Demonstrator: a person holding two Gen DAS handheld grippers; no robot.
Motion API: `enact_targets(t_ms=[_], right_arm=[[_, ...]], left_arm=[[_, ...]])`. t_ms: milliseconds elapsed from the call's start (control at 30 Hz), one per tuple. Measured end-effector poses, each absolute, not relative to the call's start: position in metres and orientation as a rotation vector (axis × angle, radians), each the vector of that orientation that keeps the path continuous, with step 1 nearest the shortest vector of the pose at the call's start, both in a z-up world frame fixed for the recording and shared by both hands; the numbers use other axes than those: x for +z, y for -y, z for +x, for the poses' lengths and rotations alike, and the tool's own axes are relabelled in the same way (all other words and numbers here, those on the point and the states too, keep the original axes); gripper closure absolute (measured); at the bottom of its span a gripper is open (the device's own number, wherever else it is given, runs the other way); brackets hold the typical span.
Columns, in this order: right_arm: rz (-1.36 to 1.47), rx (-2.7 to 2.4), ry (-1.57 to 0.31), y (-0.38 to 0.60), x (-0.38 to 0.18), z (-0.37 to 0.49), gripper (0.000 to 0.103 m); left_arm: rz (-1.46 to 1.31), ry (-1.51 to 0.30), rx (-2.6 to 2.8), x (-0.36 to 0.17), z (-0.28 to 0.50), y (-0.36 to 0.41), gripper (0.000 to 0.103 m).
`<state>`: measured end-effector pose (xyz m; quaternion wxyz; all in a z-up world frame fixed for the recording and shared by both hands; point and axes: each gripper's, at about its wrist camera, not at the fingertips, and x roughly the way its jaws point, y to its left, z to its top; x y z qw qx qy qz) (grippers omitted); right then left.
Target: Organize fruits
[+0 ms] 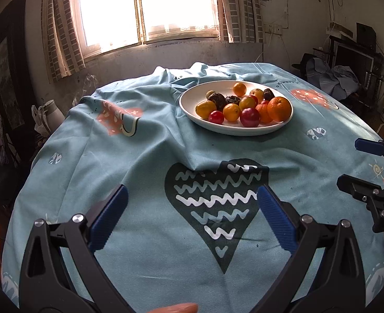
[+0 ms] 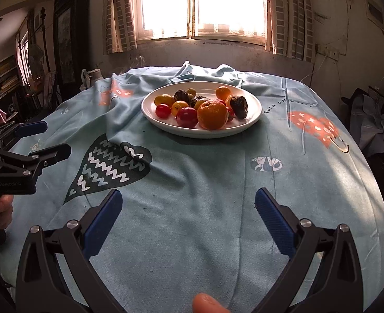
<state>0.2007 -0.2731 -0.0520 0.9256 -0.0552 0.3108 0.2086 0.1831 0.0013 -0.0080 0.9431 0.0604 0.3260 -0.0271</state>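
Observation:
A white plate (image 1: 189, 96) (image 2: 254, 112) stands at the far middle of the table, piled with fruit. On it lie an orange (image 1: 279, 108) (image 2: 212, 114), red plums (image 1: 249, 117) (image 2: 186, 116), yellow plums (image 1: 205, 109) (image 2: 164, 100) and dark wrinkled fruits (image 1: 217, 97) (image 2: 239, 107). My left gripper (image 1: 192, 195) hangs open over a dark heart print, well short of the plate, nothing between its fingers. My right gripper (image 2: 188, 199) is open too, over bare cloth. Each gripper shows at the edge of the other's view, the right gripper (image 1: 348, 163) and the left gripper (image 2: 57, 139).
A light blue printed tablecloth (image 1: 145, 156) (image 2: 218, 177) covers the round table, bunched into folds behind and left of the plate. A window (image 1: 150, 7) lights the scene from behind. A white jug (image 1: 52, 109) and clutter stand beyond the table edge.

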Motion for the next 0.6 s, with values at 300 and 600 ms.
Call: enact_targets(t_ms=[300, 600], right_arm=[[-0.124, 0.421, -0.632, 0.2727, -0.0517, 0.1986, 0.001], [-0.126, 0.412, -0.633, 0.2725, -0.052, 0.1986, 0.001]], left_arm=[[0.106, -0.653, -0.056, -0.0086, 0.1828, -0.0046, 0.002], [0.106, -0.641, -0.007, -0.0095, 0.1825, -0.0082, 0.002]])
